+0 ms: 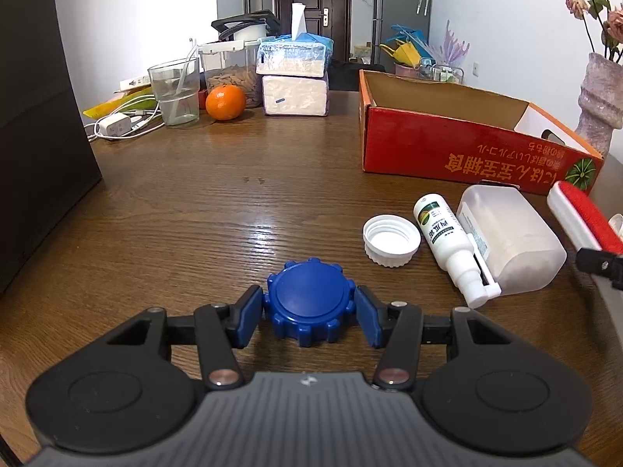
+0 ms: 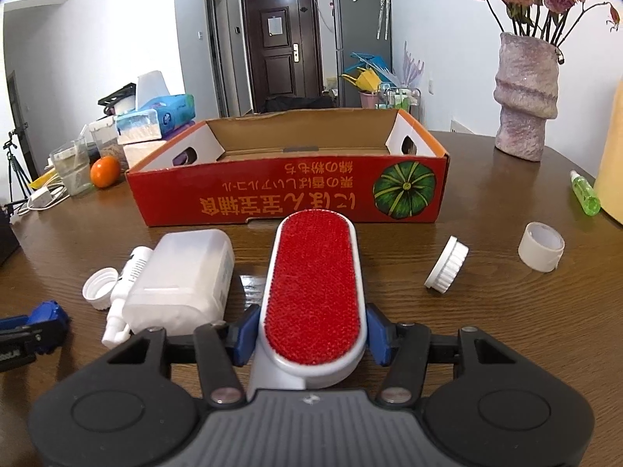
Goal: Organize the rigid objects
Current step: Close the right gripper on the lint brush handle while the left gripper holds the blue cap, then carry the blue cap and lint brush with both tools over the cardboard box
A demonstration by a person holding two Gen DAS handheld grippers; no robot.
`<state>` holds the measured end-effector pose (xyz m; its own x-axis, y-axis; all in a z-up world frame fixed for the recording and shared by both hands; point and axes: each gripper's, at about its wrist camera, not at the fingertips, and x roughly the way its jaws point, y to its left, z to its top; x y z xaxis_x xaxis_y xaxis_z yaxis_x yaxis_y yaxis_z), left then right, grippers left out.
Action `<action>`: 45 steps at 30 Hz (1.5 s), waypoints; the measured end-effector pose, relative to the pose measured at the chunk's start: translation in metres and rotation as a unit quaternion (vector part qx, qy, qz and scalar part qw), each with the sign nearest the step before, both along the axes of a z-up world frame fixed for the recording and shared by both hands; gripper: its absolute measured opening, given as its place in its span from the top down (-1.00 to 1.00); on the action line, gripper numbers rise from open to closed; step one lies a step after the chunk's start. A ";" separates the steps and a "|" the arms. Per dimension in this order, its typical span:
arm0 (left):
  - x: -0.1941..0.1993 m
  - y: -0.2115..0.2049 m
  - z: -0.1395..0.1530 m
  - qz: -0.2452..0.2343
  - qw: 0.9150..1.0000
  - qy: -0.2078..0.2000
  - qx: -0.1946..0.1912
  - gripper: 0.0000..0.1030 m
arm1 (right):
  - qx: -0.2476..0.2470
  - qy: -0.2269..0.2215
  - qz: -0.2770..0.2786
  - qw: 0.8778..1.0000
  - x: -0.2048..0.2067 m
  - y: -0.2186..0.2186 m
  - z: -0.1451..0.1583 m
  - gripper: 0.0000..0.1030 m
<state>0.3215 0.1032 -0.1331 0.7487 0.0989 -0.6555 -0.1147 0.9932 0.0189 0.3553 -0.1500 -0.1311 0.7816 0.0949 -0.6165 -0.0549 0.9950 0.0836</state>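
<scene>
The left tongs (image 1: 309, 311) are clamped on a blue ridged cap (image 1: 309, 301), one blue pad against each side, low over the wooden bench (image 1: 233, 210). The right tongs (image 2: 311, 330) are clamped on a lint brush (image 2: 313, 292) with a red pile face and white frame; the brush points toward the red cardboard box (image 2: 288, 190).

Writing: the box front carries orange Japanese characters, upside down in both views, beside a green pumpkin graphic. The white spray bottle (image 1: 447, 241) bears a green label with Chinese characters; the finer print is not legible.

The spray bottle lies touching a translucent plastic jug (image 1: 510, 239). An upturned white screw cap (image 1: 391, 239) lies just beside the bottle.

Open bench surface extends ahead of the blue ridged cap and to its left. The box is open-topped, and its interior shows bare cardboard.
</scene>
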 end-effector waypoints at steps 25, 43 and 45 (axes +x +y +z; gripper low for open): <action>0.013 -0.048 0.076 -0.030 0.997 -0.070 -0.003 -0.03 | -0.012 -0.062 0.027 0.998 0.001 -0.013 0.063 -0.07; 0.077 -0.090 0.124 -0.035 0.994 -0.103 -0.002 -0.03 | -0.014 -0.089 0.036 0.995 0.060 -0.024 0.106 -0.07; 0.086 -0.093 0.128 -0.034 0.994 -0.106 0.000 -0.03 | -0.020 -0.090 0.036 0.995 0.070 -0.024 0.108 -0.07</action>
<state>0.4072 0.0099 -0.0047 0.8749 0.0430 -0.4824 -0.0479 0.9988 0.0021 0.4252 -0.1740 -0.0226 0.8714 0.1327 -0.4723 -0.1360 0.9903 0.0273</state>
